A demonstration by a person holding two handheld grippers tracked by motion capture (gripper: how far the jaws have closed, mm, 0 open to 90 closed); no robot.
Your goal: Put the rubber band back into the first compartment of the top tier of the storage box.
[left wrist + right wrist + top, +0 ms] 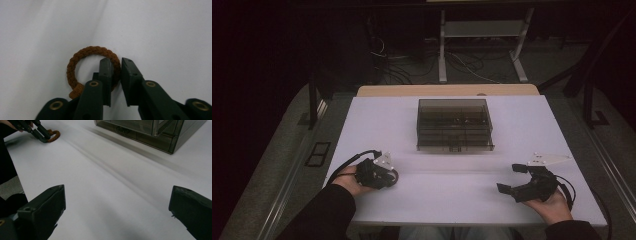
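Observation:
A brown braided cord ring with a small tag lies on the white table. In the left gripper view, my left gripper is shut on the ring's right side, one jaw inside the loop and one outside. In the high view that gripper rests at the table's front left, held in a hand. The right gripper view shows it far off with the ring at its tip. My right gripper is at the front right, open wide with nothing between its jaws.
A dark see-through plastic box with compartments and a front latch stands at the table's middle back. A faint crease crosses the tabletop between the box and the grippers. Beyond the far edge are floor, cables and desk legs.

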